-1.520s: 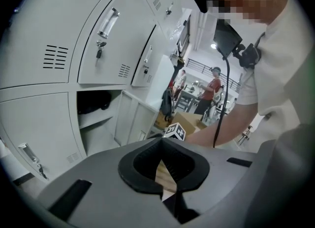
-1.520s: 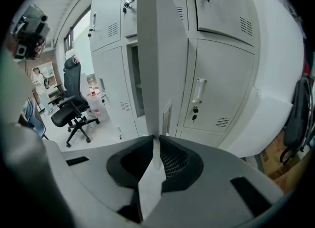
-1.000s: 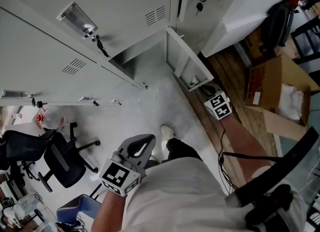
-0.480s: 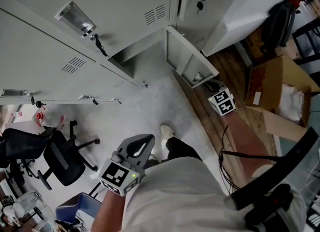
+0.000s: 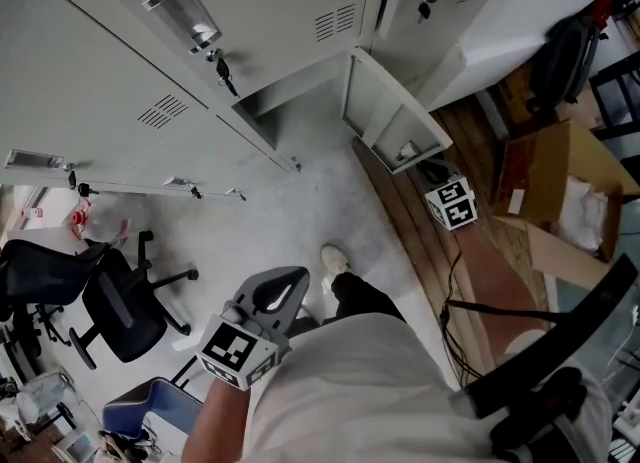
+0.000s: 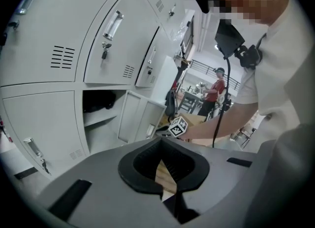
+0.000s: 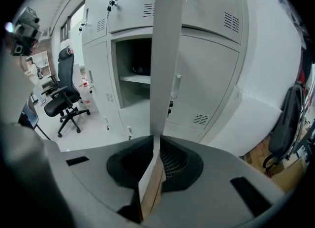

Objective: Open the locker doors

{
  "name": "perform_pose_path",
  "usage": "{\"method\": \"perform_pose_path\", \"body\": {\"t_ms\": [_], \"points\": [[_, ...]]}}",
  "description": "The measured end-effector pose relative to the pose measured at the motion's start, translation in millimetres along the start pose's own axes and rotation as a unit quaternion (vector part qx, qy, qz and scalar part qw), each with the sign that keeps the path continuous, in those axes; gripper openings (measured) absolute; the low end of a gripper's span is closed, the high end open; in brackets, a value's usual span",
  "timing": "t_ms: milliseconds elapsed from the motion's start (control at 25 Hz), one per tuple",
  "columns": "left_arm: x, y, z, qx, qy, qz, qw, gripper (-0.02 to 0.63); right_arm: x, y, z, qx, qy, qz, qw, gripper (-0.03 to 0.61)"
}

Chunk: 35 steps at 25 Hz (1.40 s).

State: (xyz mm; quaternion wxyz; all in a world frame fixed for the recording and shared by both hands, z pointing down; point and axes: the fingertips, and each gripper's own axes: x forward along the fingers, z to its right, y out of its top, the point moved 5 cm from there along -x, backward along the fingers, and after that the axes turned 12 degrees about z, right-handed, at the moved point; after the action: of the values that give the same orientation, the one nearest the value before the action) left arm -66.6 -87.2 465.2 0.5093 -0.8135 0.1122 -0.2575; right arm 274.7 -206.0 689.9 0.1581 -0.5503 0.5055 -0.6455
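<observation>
Your right gripper point(image 7: 153, 170) grips free edge of open locker door point(image 7: 167, 49): jaws narrow, panel pinched between them. Door stands swung out from lower-row compartment point(image 7: 132, 72), near floor. Your left gripper point(image 6: 170, 185) hangs by your torso, jaws together, nothing between. Neighbouring doors point(image 5: 120, 121) closed, keys point(image 5: 226, 76) in locks

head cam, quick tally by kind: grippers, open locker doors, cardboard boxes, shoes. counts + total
grippers: 2 (left gripper, right gripper)
open locker door: 1
cardboard box: 1
white shoe: 1
total: 5
</observation>
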Motion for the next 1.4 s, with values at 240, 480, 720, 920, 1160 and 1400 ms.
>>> {"method": "perform_pose_path", "body": {"t_ms": [240,480,720,920,1160,1400], "points": [[-24.5,-5.7,-3.2,-0.006,0.006,0.017,0.9998,0.011,-6.4,2.2,-19.1,0.008,-0.006,-0.012,1.000,0.044],[-67.3,-14.2,-5.1,-0.015,0.020,0.042,0.9988,0.011,-14.5,19.5,-76.8,0.018,0.009,0.001,1.000,0.040],[-123.9,-26.3,-3.7,-0.021,0.041,0.068,0.9966,0.011,-17.3,61.9,-158.4,0.017,0.049,0.030,0.998,0.037],[-178.7,-37.8,-1.9,-0.025,0.066,0.092,0.9932,0.011,-17.4,107.9,-237.1,-0.003,0.095,0.062,0.994,0.037],[-245.1,-49.2,6.2,-0.038,0.088,0.129,0.9870,0.011,-29.1,193.6,-320.5,-0.014,0.147,0.134,0.980,0.037],[-311.1,-59.1,15.5,-0.027,0.102,0.156,0.9821,0.011,-49.5,298.8,-386.8,-0.011,0.173,0.232,0.957,0.038]]}}
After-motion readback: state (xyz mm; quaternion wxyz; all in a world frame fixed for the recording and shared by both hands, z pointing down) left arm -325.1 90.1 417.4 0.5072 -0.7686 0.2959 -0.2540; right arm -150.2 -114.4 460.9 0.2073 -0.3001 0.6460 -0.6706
